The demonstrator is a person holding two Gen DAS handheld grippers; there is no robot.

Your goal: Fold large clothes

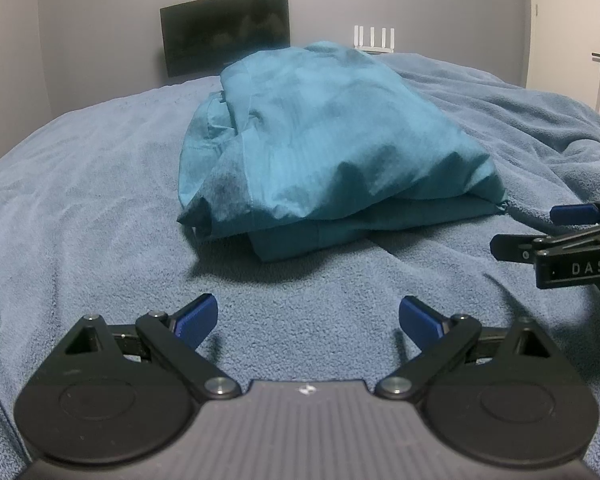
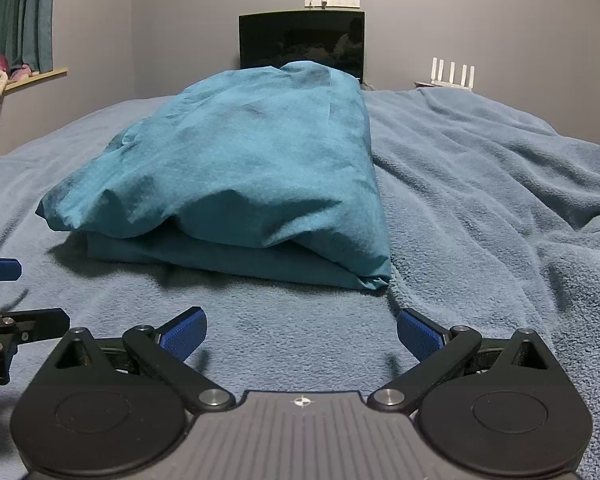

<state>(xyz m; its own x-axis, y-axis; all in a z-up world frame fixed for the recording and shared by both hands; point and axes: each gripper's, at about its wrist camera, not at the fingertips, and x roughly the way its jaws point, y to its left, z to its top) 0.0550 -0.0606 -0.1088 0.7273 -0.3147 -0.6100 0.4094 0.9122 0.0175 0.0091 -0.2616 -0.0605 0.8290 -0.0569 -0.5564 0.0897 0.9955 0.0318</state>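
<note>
A teal garment (image 1: 320,148) lies folded in a puffy stack on the blue fleece blanket (image 1: 100,184); it also shows in the right wrist view (image 2: 252,168). My left gripper (image 1: 308,320) is open and empty, low over the blanket, a short way in front of the garment. My right gripper (image 2: 300,330) is open and empty, also just in front of the garment's near edge. The right gripper shows at the right edge of the left wrist view (image 1: 556,232), and the left gripper at the left edge of the right wrist view (image 2: 4,296).
A dark monitor (image 2: 302,42) stands against the grey wall behind the bed, with a white router (image 2: 452,74) to its right. A window ledge (image 2: 32,76) with small items and a green curtain is at the left. The blanket (image 2: 500,200) is rumpled at the right.
</note>
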